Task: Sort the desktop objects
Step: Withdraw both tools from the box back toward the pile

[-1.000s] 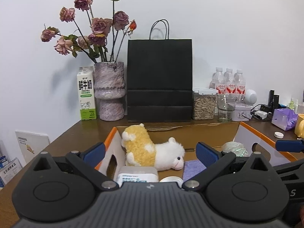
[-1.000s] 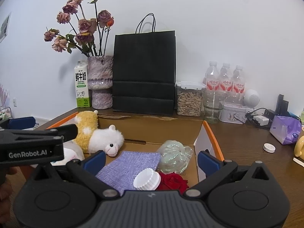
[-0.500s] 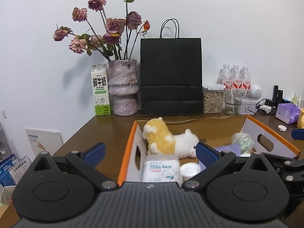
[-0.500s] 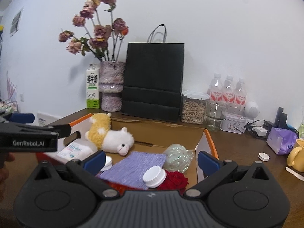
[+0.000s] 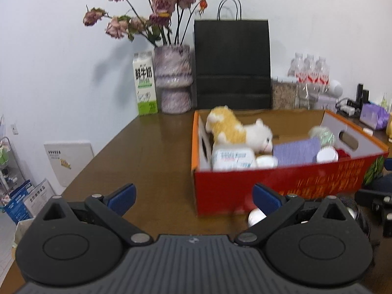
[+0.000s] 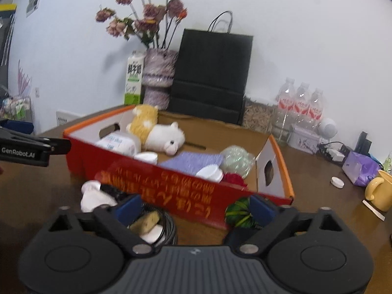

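A red cardboard box (image 5: 281, 181) with an orange rim stands on the brown table; it also shows in the right wrist view (image 6: 171, 181). It holds a yellow-and-white plush toy (image 5: 235, 128), a wipes pack (image 5: 232, 159), a purple cloth (image 5: 296, 149), a white lid (image 5: 327, 155) and a clear plastic ball (image 6: 236, 159). My left gripper (image 5: 193, 197) is open and empty, in front of the box's left corner. My right gripper (image 6: 196, 207) is open and empty, in front of the box's front wall. Loose things lie before the box: a white object (image 6: 94, 196), a yellowish piece on a black cable coil (image 6: 147, 220) and a green striped ball (image 6: 238, 212).
A vase of dried roses (image 5: 172, 78), a milk carton (image 5: 144, 83) and a black paper bag (image 5: 231, 63) stand at the back wall. Water bottles (image 6: 301, 105), a jar, a purple pack (image 6: 361, 169), a yellow mug (image 6: 379, 191) and a small white cap (image 6: 336, 181) are on the right.
Both grippers have pulled back and out of the box toward its front. The red front wall and the loose things before it have come into view.
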Tool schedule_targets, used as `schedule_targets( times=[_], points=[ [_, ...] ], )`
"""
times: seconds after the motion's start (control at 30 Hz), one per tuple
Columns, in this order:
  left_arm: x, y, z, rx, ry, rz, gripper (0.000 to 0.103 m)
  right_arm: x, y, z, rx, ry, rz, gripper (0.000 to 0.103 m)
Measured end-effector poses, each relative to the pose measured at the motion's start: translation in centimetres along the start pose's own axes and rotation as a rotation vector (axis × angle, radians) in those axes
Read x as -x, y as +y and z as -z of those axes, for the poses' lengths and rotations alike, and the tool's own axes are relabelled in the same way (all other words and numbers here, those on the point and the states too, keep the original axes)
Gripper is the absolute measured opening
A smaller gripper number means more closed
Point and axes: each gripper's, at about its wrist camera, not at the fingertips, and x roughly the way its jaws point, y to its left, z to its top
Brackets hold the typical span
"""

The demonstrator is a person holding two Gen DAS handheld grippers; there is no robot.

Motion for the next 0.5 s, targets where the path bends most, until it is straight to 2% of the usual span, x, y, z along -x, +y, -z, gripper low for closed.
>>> schedule_targets(
  times=[0.07,0.2,0.27,0.37,0.47,0.5],
  points=[
    [0.0,0.2,0.6,-0.007,0.013,-0.006,0.103,-0.2,0.4,0.3,0.016,0.016,-0.008,0.080],
    [0.2,0.4,1.2,-0.004,0.027,0.004,0.103,-0.9,1.1,0.7,0.039,0.051,-0.020,0.053],
    [0.3,0.3,1.2,-0.005,0.028,0.006,0.103,-1.6,1.1,0.8,0.040,0.072,-0.018,0.044],
    [0.4,0.2,1.3,-0.008,0.032,0.017,0.103,-2.4,1.4,0.8,0.058,0.098,-0.017,0.034],
    [0.4,0.0,1.4,-0.010,0.034,0.023,0.103,-2.6,1.8,0.8,0.076,0.102,-0.038,0.012],
    [0.5,-0.1,1.4,-0.010,0.034,0.027,0.103,-2.5,2.0,0.8,0.079,0.096,-0.040,0.009]
  ],
)
